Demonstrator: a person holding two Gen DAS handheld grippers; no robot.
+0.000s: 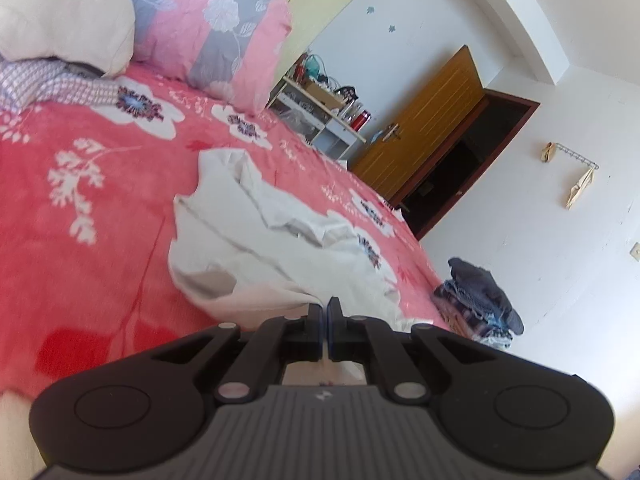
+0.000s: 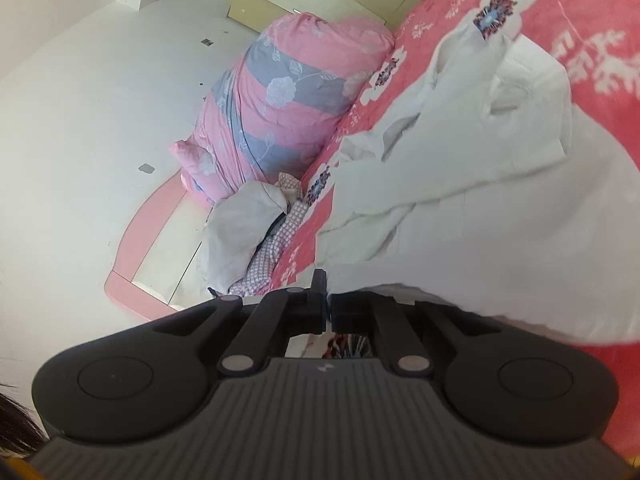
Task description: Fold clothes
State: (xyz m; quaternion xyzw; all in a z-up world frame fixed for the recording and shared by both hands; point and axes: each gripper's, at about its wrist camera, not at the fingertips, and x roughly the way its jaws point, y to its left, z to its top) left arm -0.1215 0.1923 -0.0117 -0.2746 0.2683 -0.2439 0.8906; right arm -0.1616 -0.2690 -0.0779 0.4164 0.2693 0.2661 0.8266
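A crumpled white garment [image 1: 260,240] lies on the red flowered bedspread [image 1: 80,240]. Its near edge runs up to my left gripper [image 1: 325,312], whose fingers are shut with a thin strip of the white cloth pinched between them. In the right wrist view the same white garment [image 2: 480,200] hangs in folds across the bedspread [image 2: 600,20] and drapes over the right-hand finger of my right gripper [image 2: 327,292]. That gripper is shut on the cloth's edge. Both held edges are lifted off the bed.
A rolled pink-and-grey duvet [image 1: 208,20], a white pillow [image 1: 60,12] and a checked cloth [image 1: 60,84] lie at the head of the bed. Dark clothes [image 1: 480,296] are piled beside the bed. A cluttered shelf [image 1: 320,108] and a wooden door [image 1: 424,128] stand beyond.
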